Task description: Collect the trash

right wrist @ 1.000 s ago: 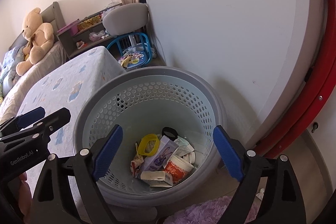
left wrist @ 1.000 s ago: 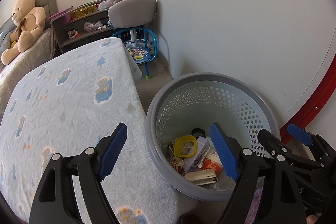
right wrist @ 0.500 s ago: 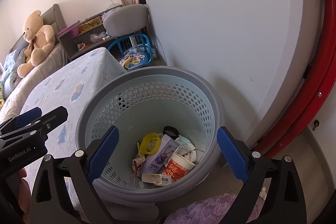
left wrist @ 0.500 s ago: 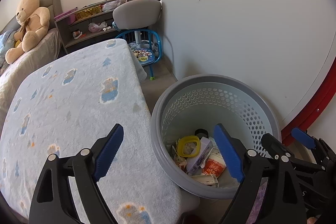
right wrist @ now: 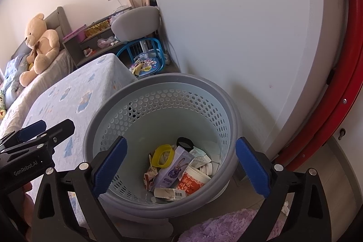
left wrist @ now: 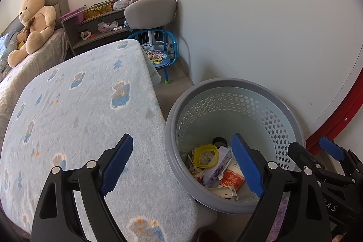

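Δ: both grippers' jaws wider than earlier | left gripper (left wrist: 181, 165) spread, empty; right gripper (right wrist: 181, 167) opening, empty | trash (right wrist: 179, 171) in basket (right wrist: 158, 83) | risk: scrap (right wrist: 285, 206) on floor missed

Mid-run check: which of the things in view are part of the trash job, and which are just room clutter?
Job:
basket
yellow ring
purple carton
orange-printed cup
left gripper, empty
right gripper, opening, empty

Lying about:
teddy bear
blue chair
blanket
purple rug
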Motion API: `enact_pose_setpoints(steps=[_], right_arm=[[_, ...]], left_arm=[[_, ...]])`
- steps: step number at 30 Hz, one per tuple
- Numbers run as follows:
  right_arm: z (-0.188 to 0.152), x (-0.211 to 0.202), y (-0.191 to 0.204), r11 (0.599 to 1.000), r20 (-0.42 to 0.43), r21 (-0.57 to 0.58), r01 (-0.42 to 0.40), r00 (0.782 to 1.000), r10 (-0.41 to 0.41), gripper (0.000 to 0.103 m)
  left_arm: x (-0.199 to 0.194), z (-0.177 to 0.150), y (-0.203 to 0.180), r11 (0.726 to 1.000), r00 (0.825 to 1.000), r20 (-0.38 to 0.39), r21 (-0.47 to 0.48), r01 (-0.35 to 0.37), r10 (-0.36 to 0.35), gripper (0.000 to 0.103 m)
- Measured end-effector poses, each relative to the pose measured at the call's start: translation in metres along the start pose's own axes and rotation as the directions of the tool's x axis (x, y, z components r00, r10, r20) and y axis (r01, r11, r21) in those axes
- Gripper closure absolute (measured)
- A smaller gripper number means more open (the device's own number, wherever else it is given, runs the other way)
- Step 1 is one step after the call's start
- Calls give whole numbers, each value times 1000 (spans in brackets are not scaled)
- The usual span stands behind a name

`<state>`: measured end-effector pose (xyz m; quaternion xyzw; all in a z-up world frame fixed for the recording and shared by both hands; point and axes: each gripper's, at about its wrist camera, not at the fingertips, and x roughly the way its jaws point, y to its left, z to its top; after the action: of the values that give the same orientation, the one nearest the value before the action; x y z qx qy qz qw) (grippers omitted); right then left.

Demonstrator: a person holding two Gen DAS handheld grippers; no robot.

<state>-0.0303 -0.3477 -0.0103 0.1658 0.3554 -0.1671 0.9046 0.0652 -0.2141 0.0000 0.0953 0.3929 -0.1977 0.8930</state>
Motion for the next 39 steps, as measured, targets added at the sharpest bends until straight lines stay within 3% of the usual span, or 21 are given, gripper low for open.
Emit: enact_pose_setpoints(steps=[39], right_arm=[[2,-3,5,1000,3,-1,-5,1000,5,8]], left_arm=[[-5,0,-3,1000,1000,15,2,-7,7,18]])
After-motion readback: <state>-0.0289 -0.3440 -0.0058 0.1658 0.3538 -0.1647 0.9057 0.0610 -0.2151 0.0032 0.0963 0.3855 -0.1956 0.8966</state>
